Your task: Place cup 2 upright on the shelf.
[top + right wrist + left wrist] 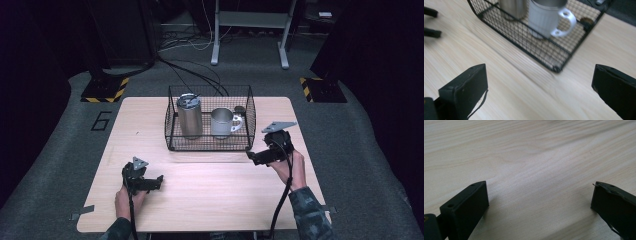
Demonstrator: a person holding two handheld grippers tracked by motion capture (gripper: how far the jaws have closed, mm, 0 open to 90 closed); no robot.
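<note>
A: Right gripper (254, 156) is hovering near the basket (210, 146) corner, jaws released; left gripper (159, 179) is idling spread on the table (210, 195)

B: Mug (544, 20) is sitting upright inside, beside the tumbler (189, 116). Judging: going in over the rim, taking the handle side

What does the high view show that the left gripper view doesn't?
High view alone: a wire basket holding a tall steel can and a mug, both hands, and the right tongs near the basket. Left gripper view alone: a close look between the left tongs, open over bare wood. Both share the wooden table.
</note>
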